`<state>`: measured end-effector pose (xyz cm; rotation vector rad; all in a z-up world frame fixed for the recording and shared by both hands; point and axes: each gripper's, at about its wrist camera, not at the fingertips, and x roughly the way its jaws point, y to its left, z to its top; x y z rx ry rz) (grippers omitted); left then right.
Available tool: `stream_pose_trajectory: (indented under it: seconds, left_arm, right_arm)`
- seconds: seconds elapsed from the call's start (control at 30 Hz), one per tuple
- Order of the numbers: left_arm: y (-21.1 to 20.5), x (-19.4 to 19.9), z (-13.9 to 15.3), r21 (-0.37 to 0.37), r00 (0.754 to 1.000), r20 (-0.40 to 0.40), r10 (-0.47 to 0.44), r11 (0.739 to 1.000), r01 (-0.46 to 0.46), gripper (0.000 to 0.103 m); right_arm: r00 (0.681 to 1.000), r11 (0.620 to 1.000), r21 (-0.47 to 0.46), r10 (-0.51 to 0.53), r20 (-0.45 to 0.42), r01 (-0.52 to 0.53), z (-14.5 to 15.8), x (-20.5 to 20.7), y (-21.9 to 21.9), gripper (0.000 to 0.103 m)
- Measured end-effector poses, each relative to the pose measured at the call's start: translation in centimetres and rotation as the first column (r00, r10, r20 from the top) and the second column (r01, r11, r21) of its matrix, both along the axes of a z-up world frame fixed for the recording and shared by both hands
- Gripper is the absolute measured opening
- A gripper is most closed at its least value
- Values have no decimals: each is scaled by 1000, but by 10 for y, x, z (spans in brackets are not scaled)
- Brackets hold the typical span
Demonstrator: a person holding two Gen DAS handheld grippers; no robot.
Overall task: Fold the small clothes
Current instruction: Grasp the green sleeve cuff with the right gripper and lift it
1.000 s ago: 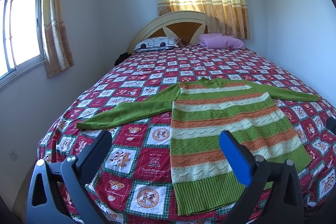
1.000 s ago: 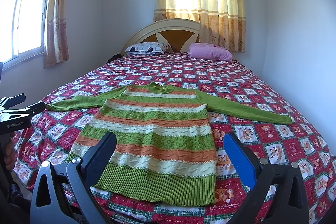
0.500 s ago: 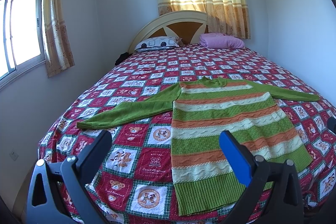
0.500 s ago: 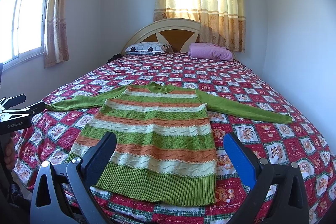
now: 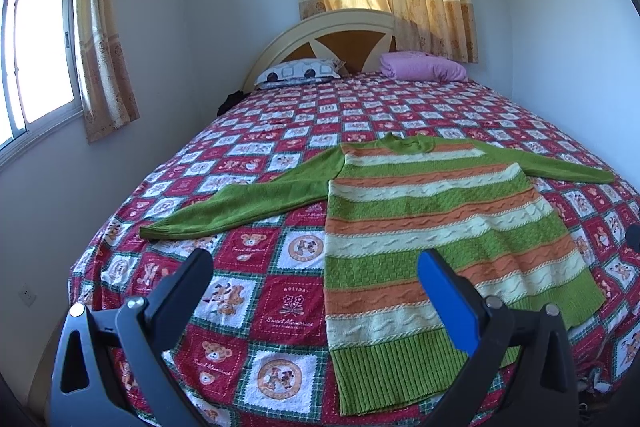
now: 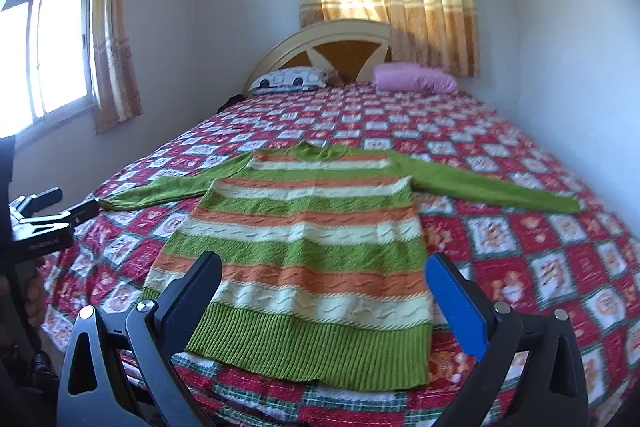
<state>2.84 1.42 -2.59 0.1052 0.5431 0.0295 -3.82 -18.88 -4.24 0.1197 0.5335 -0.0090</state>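
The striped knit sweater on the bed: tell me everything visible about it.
The green, orange and cream striped knit sweater looks like a thick cable-knit garment with plain green sleeves, a green round collar and a ribbed green hem. It lies flat and unfolded, front or back up I cannot tell, on the red patchwork bedspread, hem at the near edge of the bed, collar toward the headboard, both sleeves spread outward. Only the bedspread touches it; both grippers are open and apart from it.

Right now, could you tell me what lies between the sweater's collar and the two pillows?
Only bare patterned bedspread lies between the sweater collar and both pillows; both wrist views show this.
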Motion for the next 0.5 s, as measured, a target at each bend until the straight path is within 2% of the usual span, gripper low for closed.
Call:
stream_pose_trajectory:
  seconds: [0.07,0.1,0.27,0.37,0.5]
  left_arm:
    - [-1,8,-5,5,1000,-12,-1,1000,1,103]
    - [-2,14,-8,7,1000,-17,-4,1000,4,103]
    - [-15,45,-22,26,999,-39,-18,999,19,103]
    - [-27,70,-32,50,998,-65,-27,998,30,103]
    - [-42,97,-41,84,996,-82,-47,995,54,103]
  right_arm:
    - [1000,1000,5,-4,-25,4,-9,8,-7,102]
    - [999,1000,-24,-14,-32,13,-13,14,-11,102]
    - [986,995,10,-93,-141,95,-38,34,-51,102]
    - [975,986,22,-158,-156,164,-48,45,-83,102]
    - [955,960,93,-246,-164,263,-56,58,-133,102]
